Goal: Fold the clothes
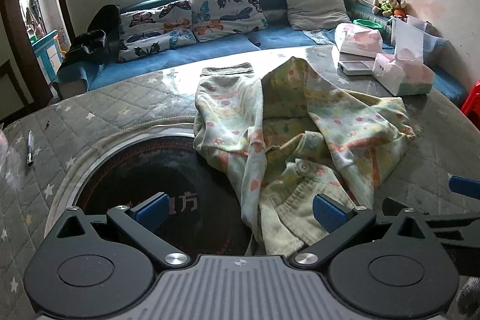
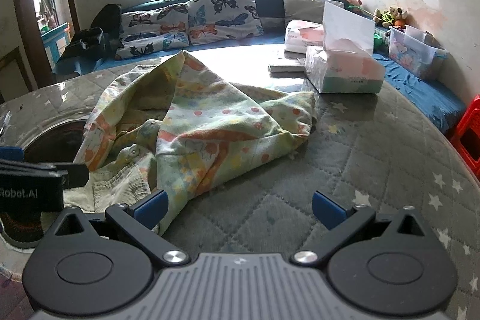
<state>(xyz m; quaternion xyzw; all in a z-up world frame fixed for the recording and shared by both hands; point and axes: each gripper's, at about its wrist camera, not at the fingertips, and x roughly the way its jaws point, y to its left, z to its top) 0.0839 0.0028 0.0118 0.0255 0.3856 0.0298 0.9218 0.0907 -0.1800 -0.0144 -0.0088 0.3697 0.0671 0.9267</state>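
Note:
A crumpled pale green garment (image 1: 300,125) with an orange and yellow print lies in a heap on the quilted grey table (image 1: 120,104). Its ribbed hem (image 1: 288,212) with a snap button reaches toward my left gripper (image 1: 240,210), which is open; the hem lies between its blue pads without being held. In the right wrist view the same garment (image 2: 204,125) spreads ahead and to the left. My right gripper (image 2: 238,207) is open just off the cloth's near right edge, its left pad (image 2: 151,207) touching or over the fabric. The left gripper's body (image 2: 30,185) shows at the left.
A dark round inset (image 1: 144,185) sits in the table under the garment's left side. Tissue packs (image 2: 345,71) and a small flat white device (image 1: 357,67) stand at the far right. A pen (image 1: 30,147) lies at the left. A blue sofa (image 1: 210,47) with cushions runs behind; a red stool (image 2: 468,137) stands at the right.

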